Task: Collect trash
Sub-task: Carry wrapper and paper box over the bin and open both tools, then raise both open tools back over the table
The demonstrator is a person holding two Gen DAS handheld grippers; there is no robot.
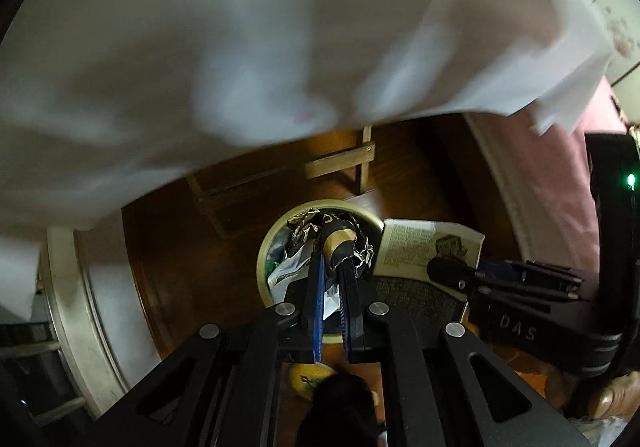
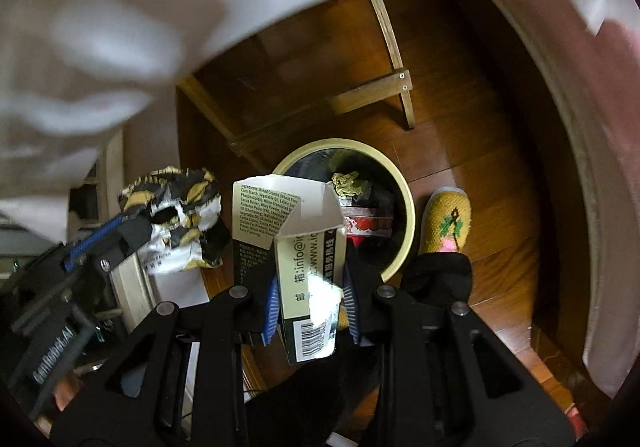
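Both tools hover over the round trash bin (image 2: 404,203) on the wooden floor, each carrying a piece of trash. The left tool (image 1: 334,267) is clenched on a crumpled black-and-gold wrapper (image 1: 340,243), which in its own view hangs directly above the bin's mouth; the right tool (image 2: 310,311) grips an opened cardboard box (image 2: 304,247) by its lower end, with the flapped end pointing toward the bin, near its front-left rim. The bin already holds crumpled paper and a red-and-white package. The step in hand looks like the drop. To do it well, the wrapper should go first, since it seems centred: part the fingers fully and let it fall without shaking. The box is long and stiff, so it likely needs to be carried further over the opening and tipped flap-down before letting go, or it may catch the rim and topple onto the floor beside the yellow slipper (image 2: 448,221). A white cloth (image 2: 120,27) overhangs the scene, well above the bin.
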